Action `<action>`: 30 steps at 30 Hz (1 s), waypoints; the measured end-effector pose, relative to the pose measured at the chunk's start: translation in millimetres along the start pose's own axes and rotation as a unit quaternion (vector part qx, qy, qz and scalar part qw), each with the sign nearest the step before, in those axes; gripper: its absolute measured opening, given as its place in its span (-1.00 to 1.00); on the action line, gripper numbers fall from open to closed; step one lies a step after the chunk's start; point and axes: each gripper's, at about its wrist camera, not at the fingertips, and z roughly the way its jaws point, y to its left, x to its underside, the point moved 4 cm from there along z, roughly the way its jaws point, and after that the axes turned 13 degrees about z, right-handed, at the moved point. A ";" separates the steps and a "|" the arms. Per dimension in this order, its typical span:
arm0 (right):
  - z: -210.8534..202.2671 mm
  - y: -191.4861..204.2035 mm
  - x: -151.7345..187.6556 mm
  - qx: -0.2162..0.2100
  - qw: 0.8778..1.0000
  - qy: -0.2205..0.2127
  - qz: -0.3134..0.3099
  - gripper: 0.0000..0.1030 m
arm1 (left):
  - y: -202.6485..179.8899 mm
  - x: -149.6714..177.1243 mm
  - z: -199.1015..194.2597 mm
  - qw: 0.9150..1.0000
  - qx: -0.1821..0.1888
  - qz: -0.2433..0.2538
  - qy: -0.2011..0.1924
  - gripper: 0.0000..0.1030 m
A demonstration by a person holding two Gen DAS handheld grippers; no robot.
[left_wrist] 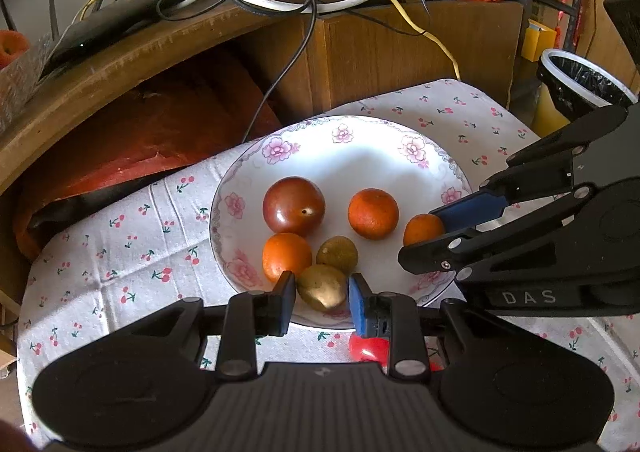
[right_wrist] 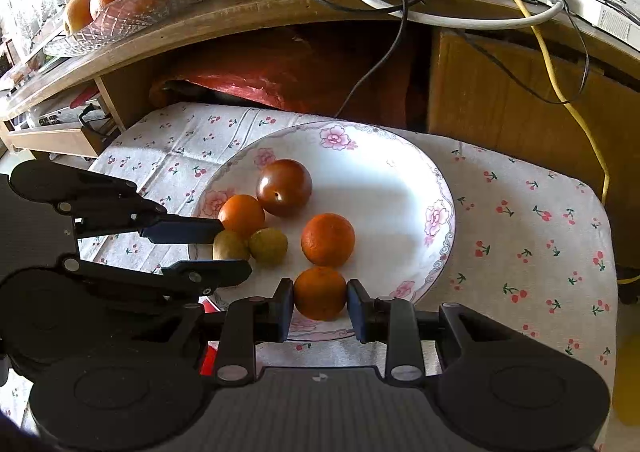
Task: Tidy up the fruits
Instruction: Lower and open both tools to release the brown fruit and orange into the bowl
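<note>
Placing step: my left gripper (left_wrist: 322, 292) straddles olive-green fruit (left_wrist: 322, 287), my right gripper (right_wrist: 320, 294) straddles small orange (right_wrist: 320, 293), both at plate (left_wrist: 360, 144) near edge. Contact unclear. Next: widen jaws, withdraw clear.

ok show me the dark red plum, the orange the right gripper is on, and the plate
dark red plum (right_wrist: 284, 187), right wrist view, middle of its glossy skin
orange (right_wrist: 320, 293), right wrist view, centre, between the right gripper's fingers
plate (right_wrist: 404, 172), right wrist view, bare white surface
</note>
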 end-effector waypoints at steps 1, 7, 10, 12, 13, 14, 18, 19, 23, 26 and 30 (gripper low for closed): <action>-0.5 -0.2 -0.2 0.000 1.000 0.000 0.001 -0.51 | 0.0 0.0 -0.1 1.000 0.000 0.000 0.000 -0.28; -3.5 0.7 0.0 0.000 1.000 -0.004 -0.002 -0.50 | 0.1 -0.3 -0.2 1.000 0.001 -0.002 0.001 -0.27; -4.4 0.7 0.1 0.000 1.000 -0.004 -0.001 -0.49 | -0.3 -0.4 -0.7 1.000 0.000 -0.001 0.000 -0.27; -4.9 0.7 -0.1 0.000 1.000 -0.005 -0.001 -0.49 | -0.4 -0.3 -1.3 1.000 0.000 0.000 -0.001 -0.27; -4.8 0.5 -0.1 0.000 1.000 -0.006 -0.001 -0.49 | -0.5 -0.5 -1.7 1.000 0.000 -0.001 -0.002 -0.27; -5.0 0.5 -0.2 0.001 1.000 -0.006 -0.001 -0.49 | -0.4 -0.6 -2.1 1.000 0.000 -0.001 -0.003 -0.27; -6.1 -0.1 -0.5 0.003 1.000 -0.009 -0.001 -0.49 | -1.1 -2.1 -4.2 1.000 -0.001 -0.001 -0.005 -0.27; -7.0 -0.3 -0.6 0.004 1.000 -0.010 -0.001 -0.49 | -1.4 -2.4 -4.8 1.000 -0.001 0.000 -0.006 -0.27; -10.1 -0.5 -0.2 0.006 1.000 -0.014 -0.001 -0.49 | -2.9 -3.5 -6.6 1.000 -0.001 0.002 -0.007 -0.27; -12.3 0.0 0.6 0.008 1.000 -0.016 -0.003 -0.49 | -4.1 -3.9 -8.3 1.000 -0.001 0.004 -0.008 -0.27; -16.2 1.5 2.1 0.009 1.000 -0.017 -0.004 -0.49 | -6.3 -3.8 -11.8 1.000 -0.002 0.007 -0.008 -0.27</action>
